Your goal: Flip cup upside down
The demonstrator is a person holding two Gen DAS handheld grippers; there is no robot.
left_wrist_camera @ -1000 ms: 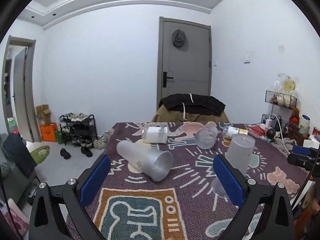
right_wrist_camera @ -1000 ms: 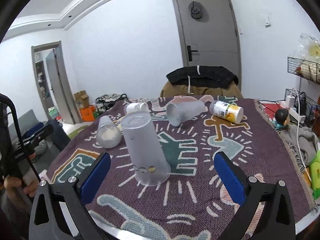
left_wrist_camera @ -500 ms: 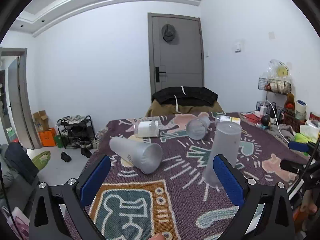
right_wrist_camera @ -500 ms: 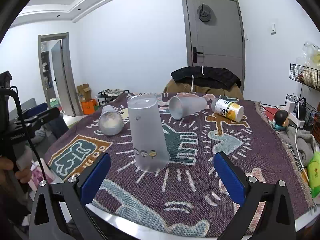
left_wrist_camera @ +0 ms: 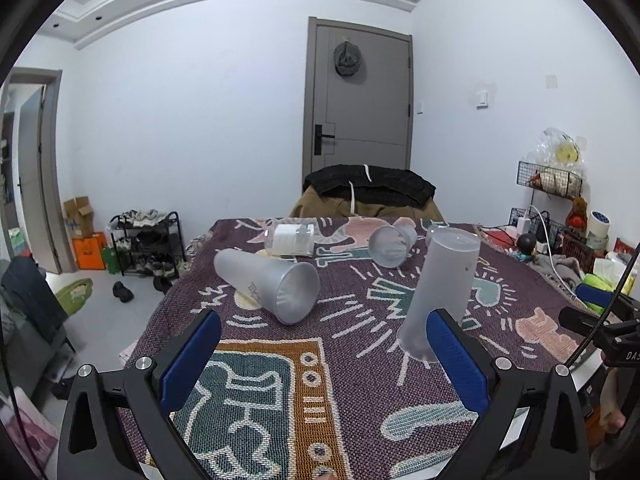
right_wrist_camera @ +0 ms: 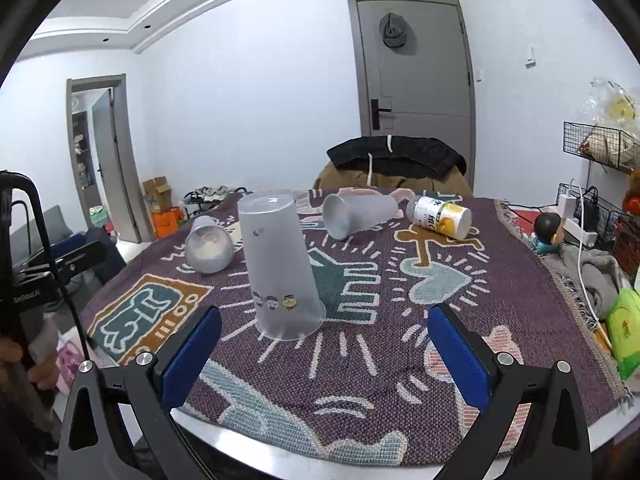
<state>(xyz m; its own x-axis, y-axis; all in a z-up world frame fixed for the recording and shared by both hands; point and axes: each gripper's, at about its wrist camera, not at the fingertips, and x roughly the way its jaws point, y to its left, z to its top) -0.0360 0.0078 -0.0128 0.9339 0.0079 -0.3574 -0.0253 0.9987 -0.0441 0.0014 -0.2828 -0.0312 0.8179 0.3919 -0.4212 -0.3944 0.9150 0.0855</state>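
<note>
A tall frosted cup (right_wrist_camera: 280, 268) stands upside down, mouth on the patterned cloth (right_wrist_camera: 400, 344); it also shows in the left wrist view (left_wrist_camera: 442, 292). Another frosted cup (left_wrist_camera: 268, 284) lies on its side, mouth toward me, also seen in the right wrist view (right_wrist_camera: 208, 246). A third frosted cup (left_wrist_camera: 390, 244) lies on its side farther back, likewise in the right wrist view (right_wrist_camera: 358, 214). My left gripper (left_wrist_camera: 320, 348) is open and empty, short of the lying cup. My right gripper (right_wrist_camera: 324, 348) is open and empty, just in front of the upside-down cup.
A yellow-labelled can (right_wrist_camera: 440, 216) lies on its side at the back right. A clear bottle with a white label (left_wrist_camera: 290, 238) lies at the back. A chair with a black garment (left_wrist_camera: 368, 192) stands behind the table. Clutter and cables (right_wrist_camera: 580, 248) crowd the right edge.
Both grippers have drawn back from the cups and risen a little. The upside-down cup stands free where it was. Both stay open.
</note>
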